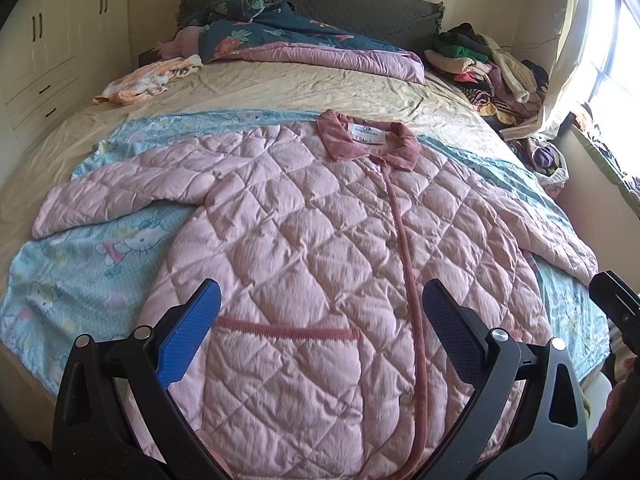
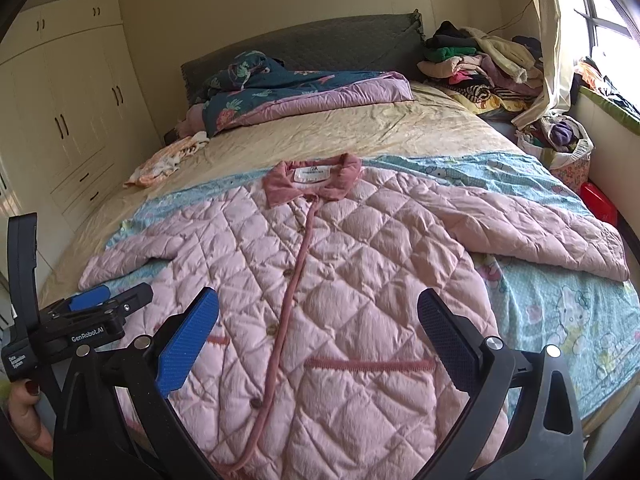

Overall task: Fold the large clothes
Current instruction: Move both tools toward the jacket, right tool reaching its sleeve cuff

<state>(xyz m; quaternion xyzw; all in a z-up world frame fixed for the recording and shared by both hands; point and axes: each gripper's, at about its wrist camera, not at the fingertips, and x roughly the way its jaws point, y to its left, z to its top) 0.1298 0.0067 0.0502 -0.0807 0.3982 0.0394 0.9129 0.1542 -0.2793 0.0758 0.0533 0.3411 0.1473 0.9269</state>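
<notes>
We see a pink quilted jacket (image 1: 304,240) spread flat and face up on a bed (image 1: 320,92), lying over a light blue cartoon-print sheet (image 1: 80,280). Its darker pink collar (image 1: 368,138) points toward the headboard (image 1: 320,4), both sleeves reach outward to the sides, and the buttoned front placket runs down the middle between two trimmed pockets.

Our left gripper (image 1: 320,332) hangs above the jacket's lower front with its fingers (image 1: 192,332) spread wide and nothing between them. Our right gripper (image 2: 318,336) hovers likewise over the lower half, fingers (image 2: 188,340) wide apart and holding nothing. In the right wrist view the left gripper (image 2: 96,304) shows at the left edge, held in a hand (image 2: 28,412) with red-painted nails.

Beyond the jacket lie a rumpled floral quilt (image 1: 280,36), a small orange-patterned cloth (image 1: 148,80) and a pile of clothes (image 1: 488,68) beside the window (image 1: 612,52). A cream wardrobe (image 2: 68,120) stands along the left wall.
</notes>
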